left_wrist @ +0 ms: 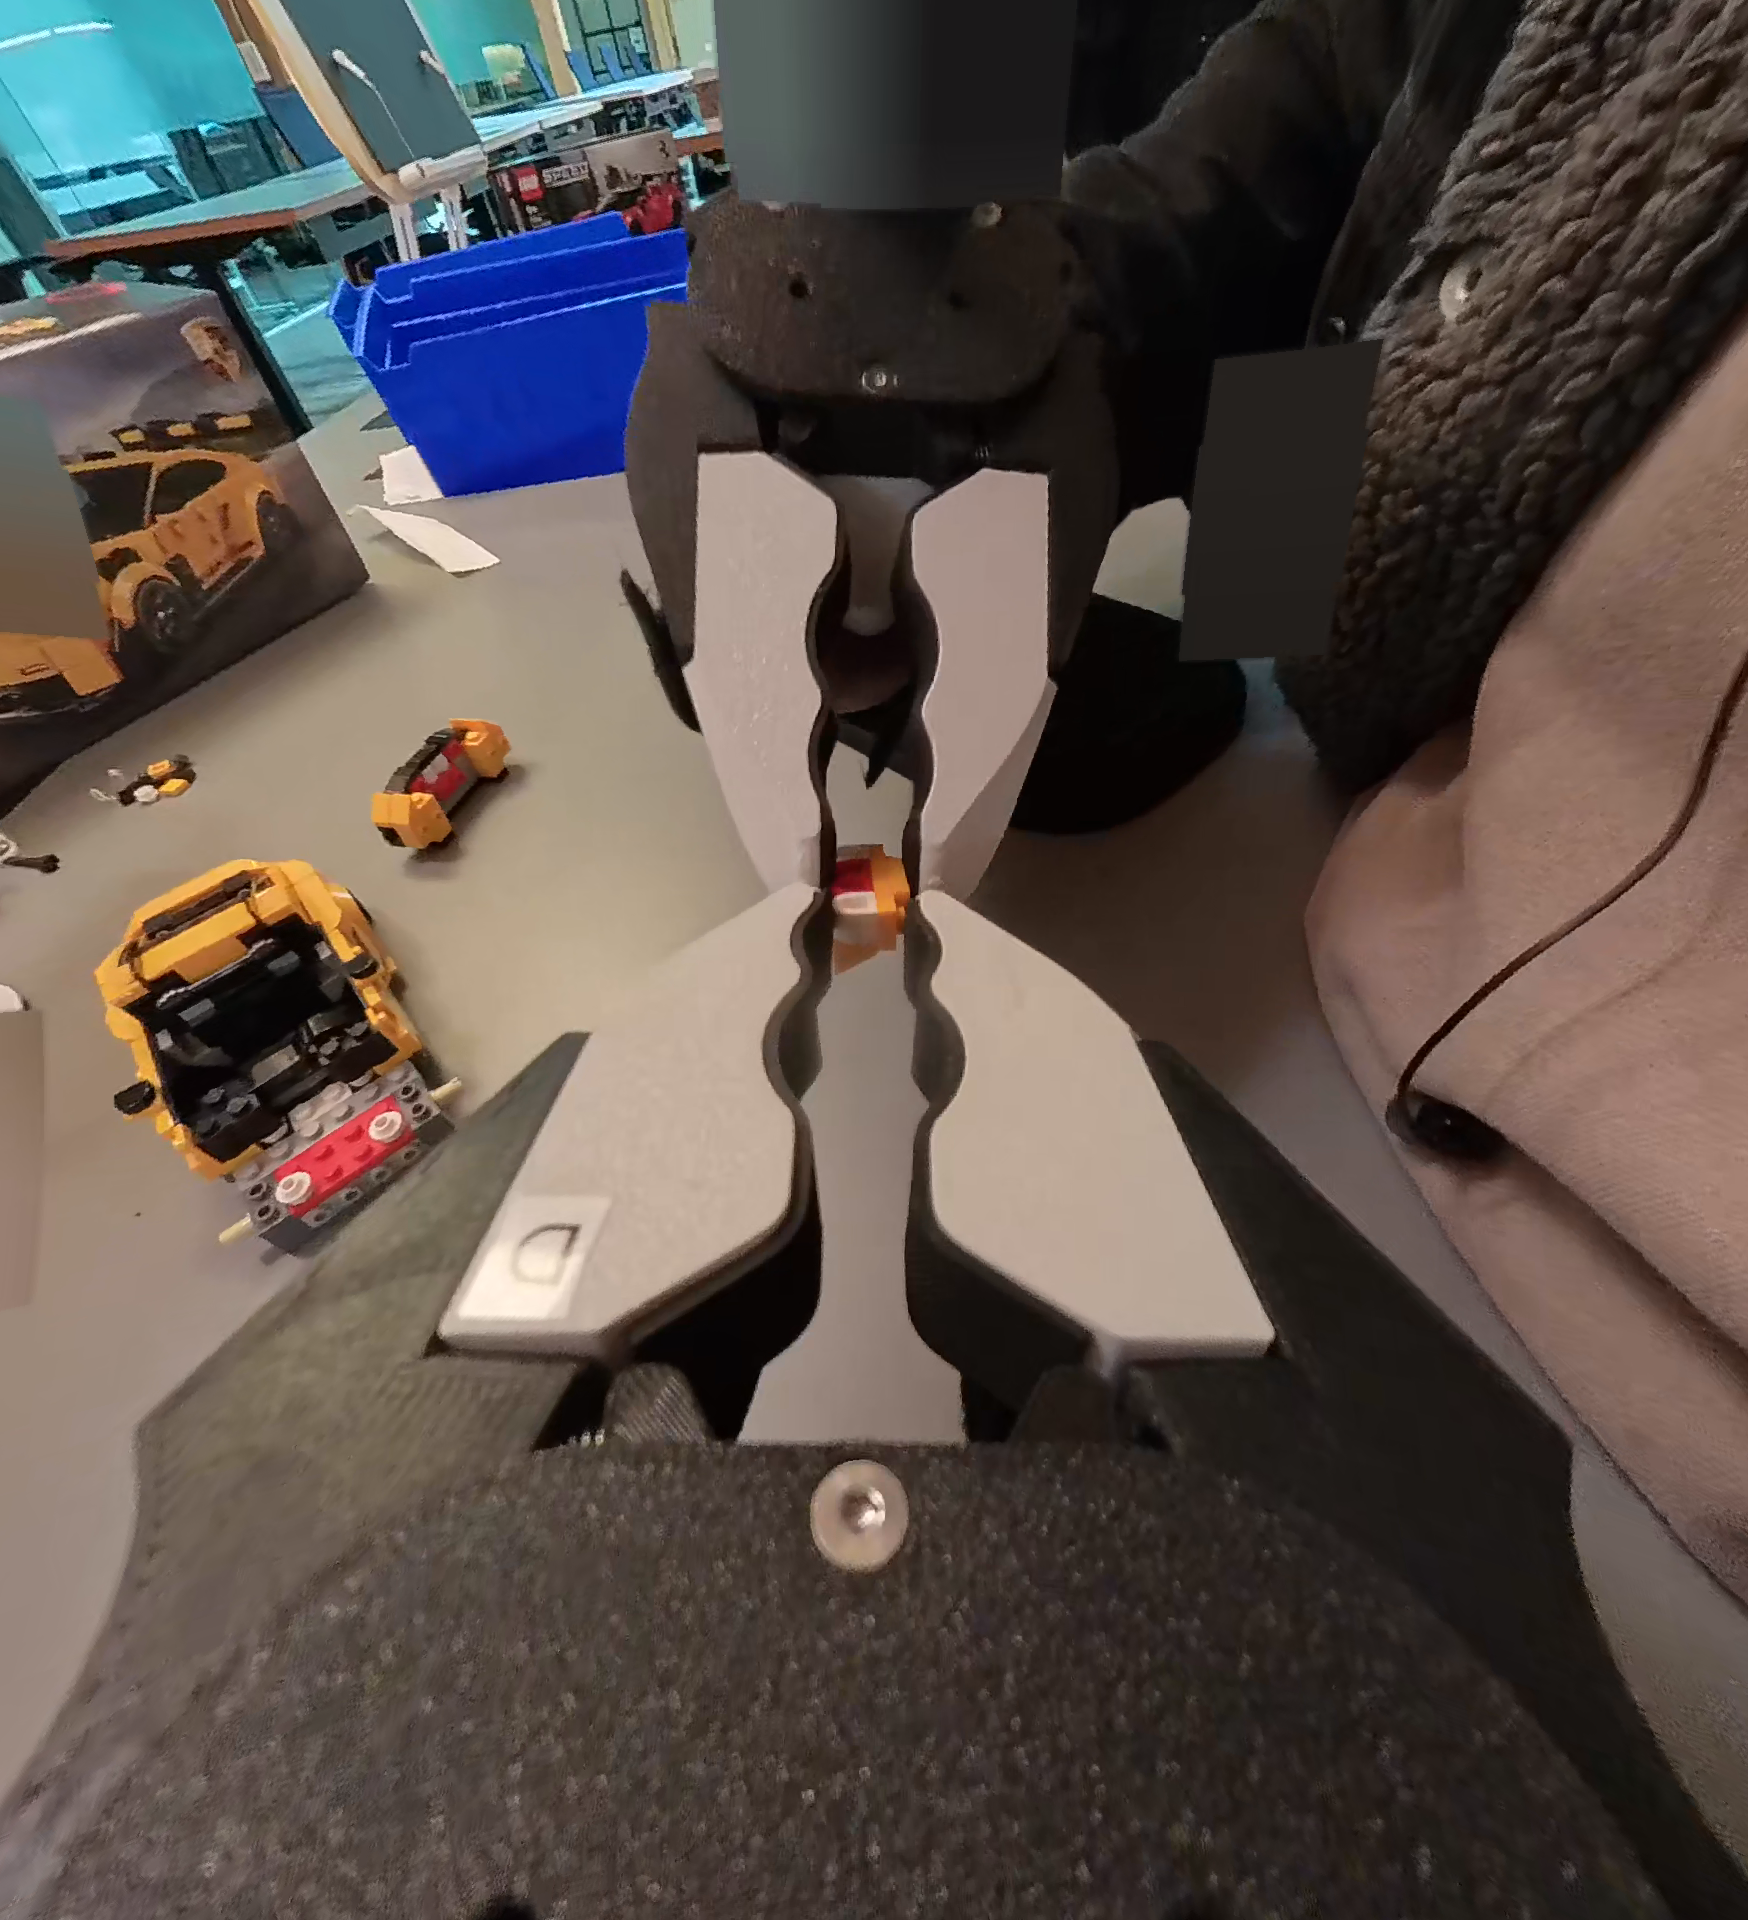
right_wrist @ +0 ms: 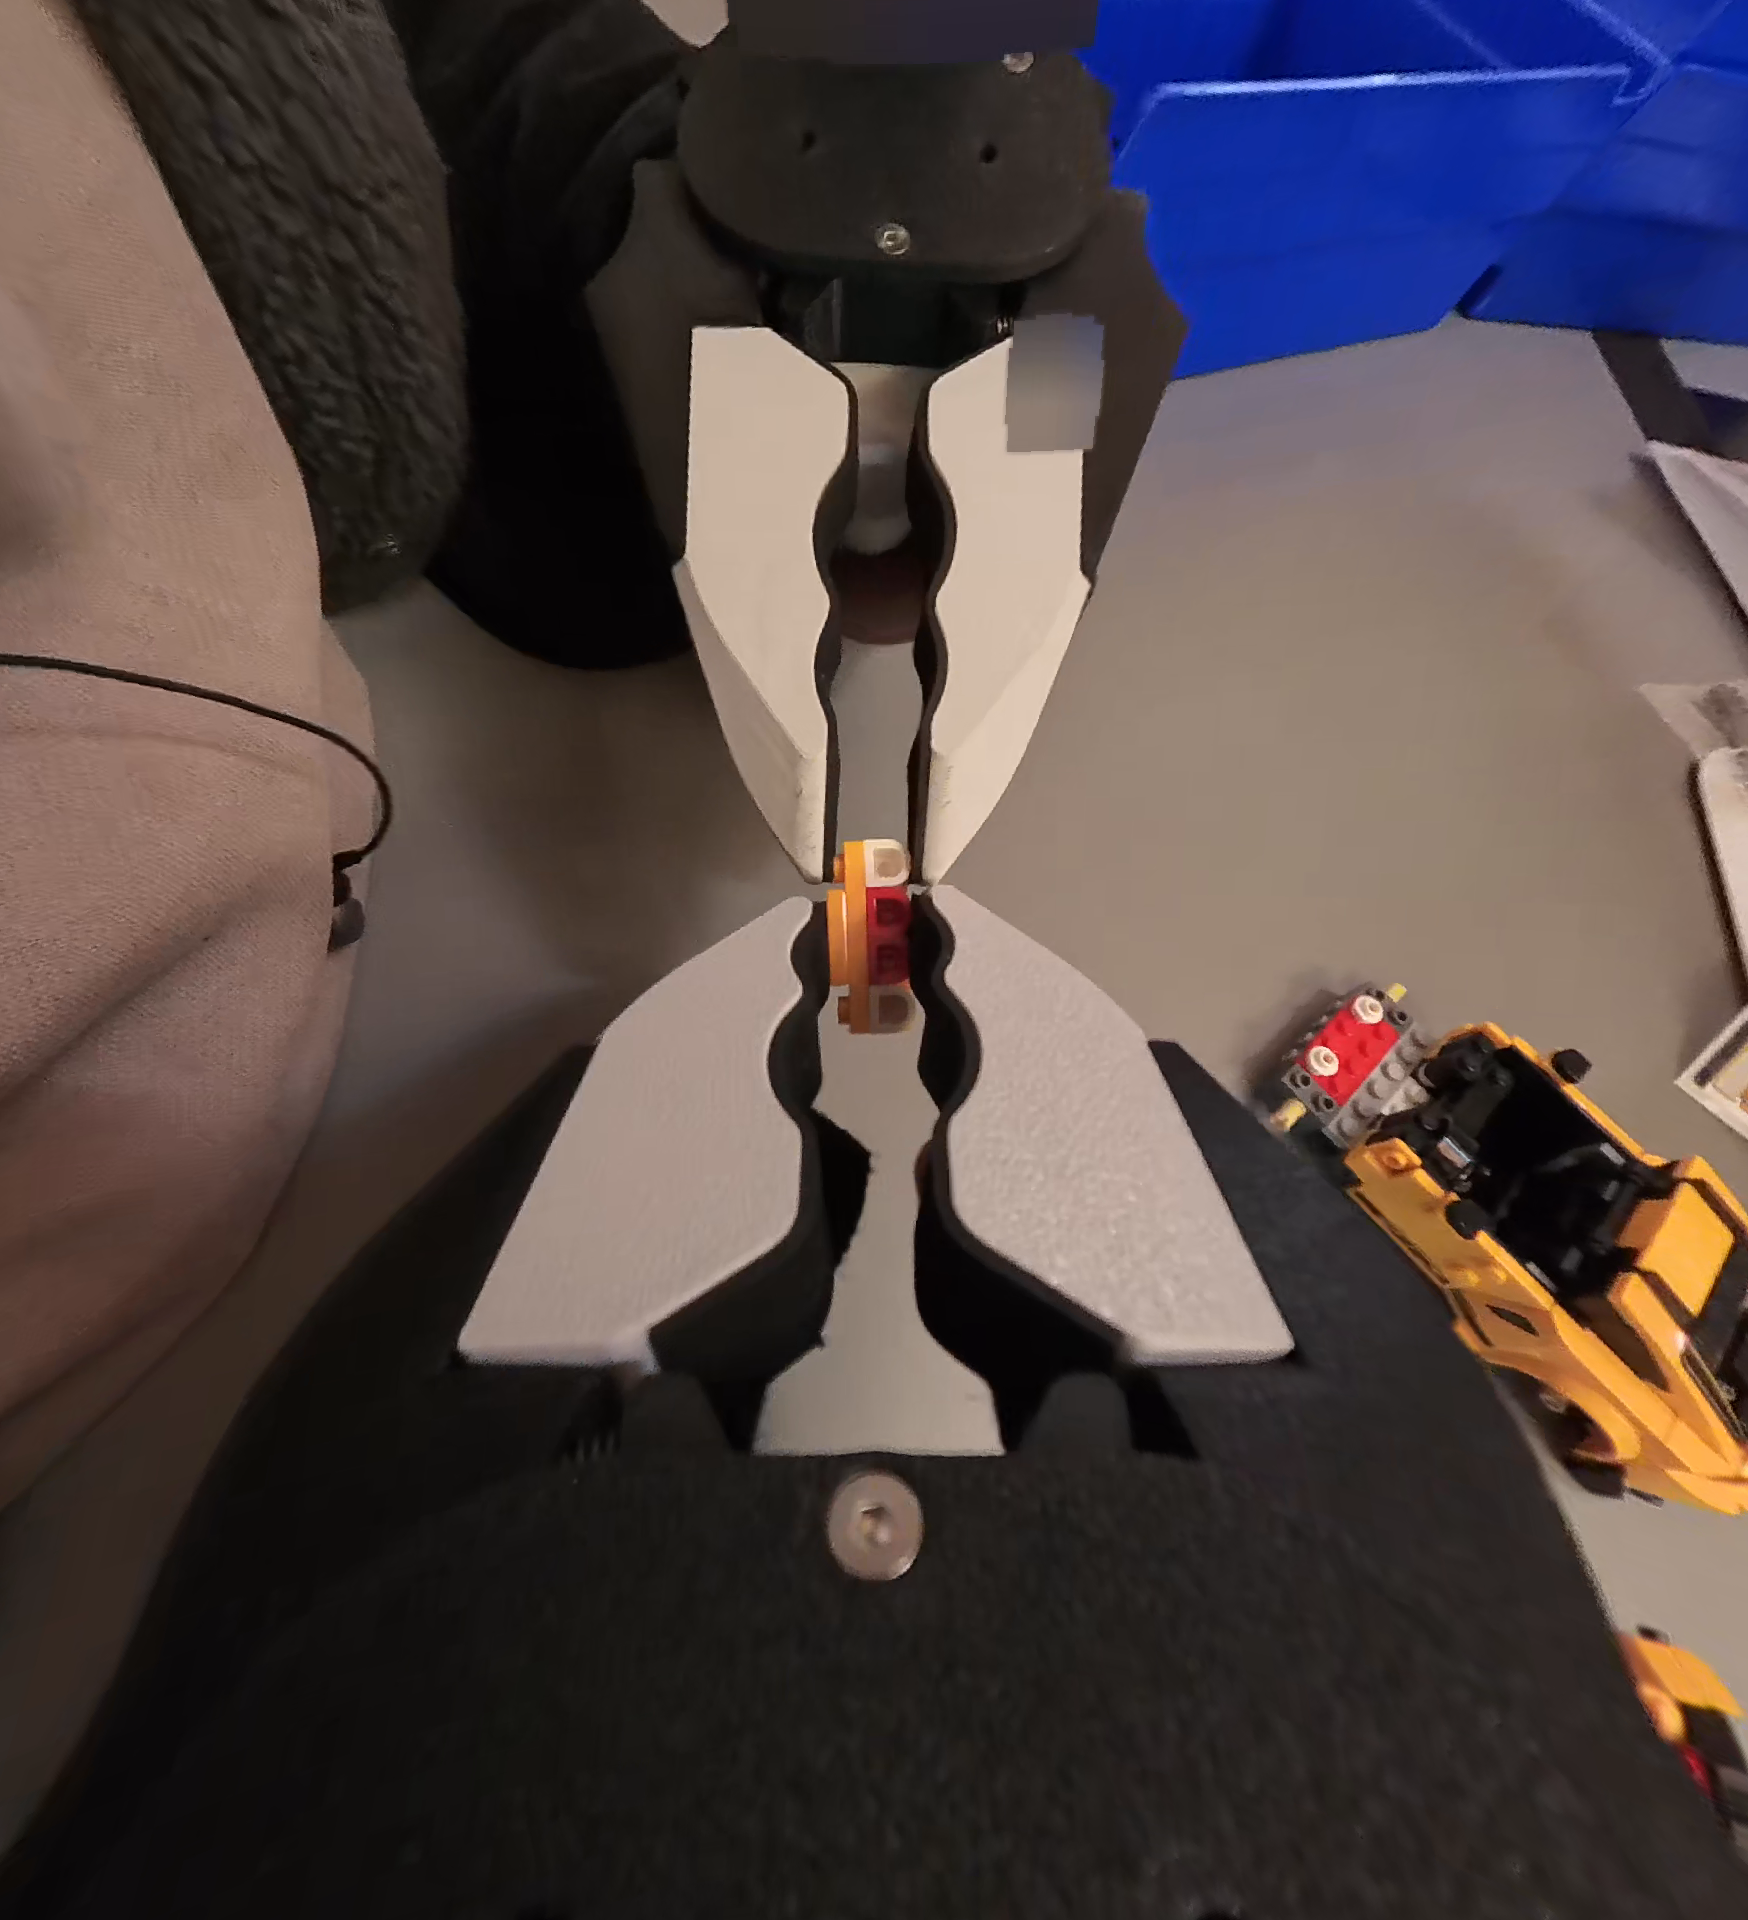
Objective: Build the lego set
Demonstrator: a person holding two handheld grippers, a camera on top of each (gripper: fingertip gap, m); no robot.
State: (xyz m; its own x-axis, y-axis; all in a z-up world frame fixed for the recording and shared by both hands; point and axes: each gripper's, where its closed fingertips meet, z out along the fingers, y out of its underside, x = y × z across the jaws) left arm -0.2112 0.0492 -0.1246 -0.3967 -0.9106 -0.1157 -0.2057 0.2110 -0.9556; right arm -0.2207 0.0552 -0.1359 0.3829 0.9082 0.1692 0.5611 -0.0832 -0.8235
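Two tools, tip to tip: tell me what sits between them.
A small orange, red and white brick assembly, pinched by both the right tool and the left tool; clearest in the right wrist view.

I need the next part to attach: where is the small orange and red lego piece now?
The small orange and red lego piece is held above the grey table, pinched between the fingertips of both grippers, which meet nose to nose at the centre of both wrist views.

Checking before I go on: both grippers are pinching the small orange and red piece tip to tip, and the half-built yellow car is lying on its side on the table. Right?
Not quite. The half-built yellow car stands upright on the table, its open top showing in the left wrist view. The rest holds: the left gripper and right gripper both pinch the small orange and red piece tip to tip.
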